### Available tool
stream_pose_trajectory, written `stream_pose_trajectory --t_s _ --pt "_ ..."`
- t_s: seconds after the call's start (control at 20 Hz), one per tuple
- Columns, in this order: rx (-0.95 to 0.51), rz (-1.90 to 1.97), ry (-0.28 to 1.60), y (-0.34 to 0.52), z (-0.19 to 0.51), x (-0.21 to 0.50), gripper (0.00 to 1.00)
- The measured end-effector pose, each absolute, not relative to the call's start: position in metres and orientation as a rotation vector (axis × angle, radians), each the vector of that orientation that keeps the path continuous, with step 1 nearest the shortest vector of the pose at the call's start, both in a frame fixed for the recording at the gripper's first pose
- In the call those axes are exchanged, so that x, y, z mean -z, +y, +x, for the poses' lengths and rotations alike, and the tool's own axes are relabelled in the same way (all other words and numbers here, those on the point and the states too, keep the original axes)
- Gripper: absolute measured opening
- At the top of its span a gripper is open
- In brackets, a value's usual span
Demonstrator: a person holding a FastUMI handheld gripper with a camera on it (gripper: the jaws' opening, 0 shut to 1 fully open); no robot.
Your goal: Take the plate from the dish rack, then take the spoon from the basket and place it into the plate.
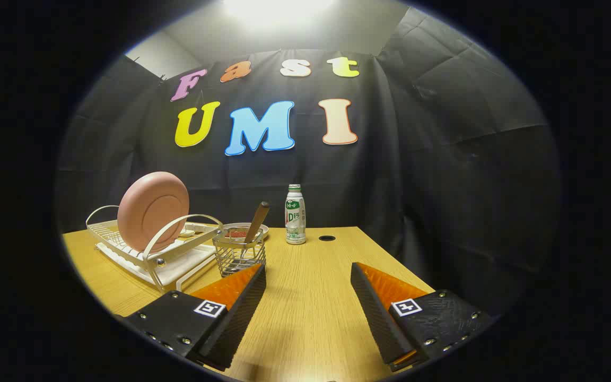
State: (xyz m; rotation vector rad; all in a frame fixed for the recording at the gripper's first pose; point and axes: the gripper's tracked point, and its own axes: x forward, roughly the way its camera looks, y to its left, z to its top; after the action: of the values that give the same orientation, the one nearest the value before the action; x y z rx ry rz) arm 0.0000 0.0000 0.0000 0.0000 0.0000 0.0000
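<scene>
Gripper: the gripper (pixel 308 273) hangs over the wooden table (pixel 311 318) with its two fingers (pixel 242 313) spread wide apart. They hold nothing, and bare table shows between them.
Plate: the pink plate (pixel 153 210) stands on its edge in the white dish rack (pixel 146 249), leaning a little. It is ahead of the fingers and off to the left.
Spoon: the spoon (pixel 255 223) has a brown handle that sticks up, tilted, out of the wire basket (pixel 239 254).
Basket: it sits just beside the rack's right end, just ahead of the left finger's tip.
Bottle: a small bottle (pixel 295 215) stands upright near the far edge of the table, beyond the fingers.
Hole: a small dark hole (pixel 326 238) is in the table, just right of the bottle.
Open room: the middle and right part of the table is bare, up to its right edge by the black cloth wall (pixel 443 185).
</scene>
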Motion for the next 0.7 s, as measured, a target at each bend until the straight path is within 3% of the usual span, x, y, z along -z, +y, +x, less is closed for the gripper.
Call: stream_pose_trajectory --t_s 0.3,0.7 --pt "0.006 0.008 -0.013 -0.001 0.011 -0.003 0.98" --pt "0.085 0.026 -0.154 -0.032 0.075 -0.064 0.98"
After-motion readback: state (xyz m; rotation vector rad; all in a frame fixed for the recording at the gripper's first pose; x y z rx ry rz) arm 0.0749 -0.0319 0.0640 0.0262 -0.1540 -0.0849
